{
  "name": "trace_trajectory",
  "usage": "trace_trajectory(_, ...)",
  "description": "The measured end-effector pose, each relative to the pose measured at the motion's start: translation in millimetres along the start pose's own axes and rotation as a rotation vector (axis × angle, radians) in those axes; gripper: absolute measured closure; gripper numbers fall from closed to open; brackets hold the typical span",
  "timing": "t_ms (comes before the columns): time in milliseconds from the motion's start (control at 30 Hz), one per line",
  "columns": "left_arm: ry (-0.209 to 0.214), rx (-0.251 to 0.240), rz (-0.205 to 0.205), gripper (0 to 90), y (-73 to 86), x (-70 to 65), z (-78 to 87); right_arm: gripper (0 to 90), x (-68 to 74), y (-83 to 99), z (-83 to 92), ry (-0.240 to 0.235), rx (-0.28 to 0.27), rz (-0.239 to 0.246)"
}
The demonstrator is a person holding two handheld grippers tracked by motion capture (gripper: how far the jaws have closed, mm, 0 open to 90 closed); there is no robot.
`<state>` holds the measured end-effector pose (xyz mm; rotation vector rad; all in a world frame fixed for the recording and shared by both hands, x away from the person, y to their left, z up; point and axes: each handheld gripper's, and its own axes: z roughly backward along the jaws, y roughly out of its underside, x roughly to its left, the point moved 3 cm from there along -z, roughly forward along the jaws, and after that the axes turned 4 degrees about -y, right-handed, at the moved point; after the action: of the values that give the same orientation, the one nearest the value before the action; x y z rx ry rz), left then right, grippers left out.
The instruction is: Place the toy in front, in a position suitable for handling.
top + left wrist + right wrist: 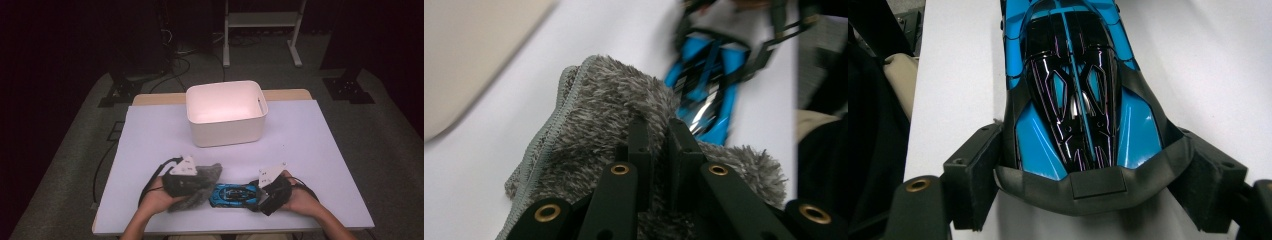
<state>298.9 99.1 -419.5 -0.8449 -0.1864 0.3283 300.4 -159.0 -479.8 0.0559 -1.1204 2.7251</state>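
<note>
One table (150, 135) carries one white bin (226, 114) at its far middle. One grey cloth (202, 182) lies near the front edge, pinched by the left gripper (659, 131). One blue car (234, 195) sits just beside the cloth, its end clamped between the wide-set jaws of the right gripper (1093, 177).

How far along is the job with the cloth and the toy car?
Done: nothing sits in the white bin as far as the high view shows. In hand: left gripper is shut on the grey cloth; right gripper clamps the blue toy car. Left: probably lifting both into the bin.
</note>
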Motion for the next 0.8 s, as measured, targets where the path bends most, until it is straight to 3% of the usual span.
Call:
trace_trajectory(167, 0.088, 0.033, -0.047, 83.0, -11.4, -13.2, -30.6, 22.0, 0.2, 0.9, 0.2, 0.009, 0.0, 0.011)
trace_trajectory(300, 0.14, 0.048, -0.056, 82.9, -16.0, -19.2, -43.6, 22.1, -0.3, 1.1, 0.3, 0.007, 0.0, 0.016)
trace_trajectory(400, 0.153, 0.057, -0.053, 82.6, -13.6, -18.8, -46.5, 22.1, -0.1, 1.2, 0.3, 0.007, -0.001, 0.017)
trace_trajectory(633, 0.134, 0.066, -0.02, 82.1, 4.2, -10.5, -33.6, 22.3, -0.4, 1.8, 0.4, 0.006, -0.004, 0.028)
trace_trajectory(800, 0.09, 0.092, 0.023, 82.2, 30.4, -0.8, -16.2, 22.3, -0.6, 2.3, 0.4, 0.003, -0.008, 0.032)
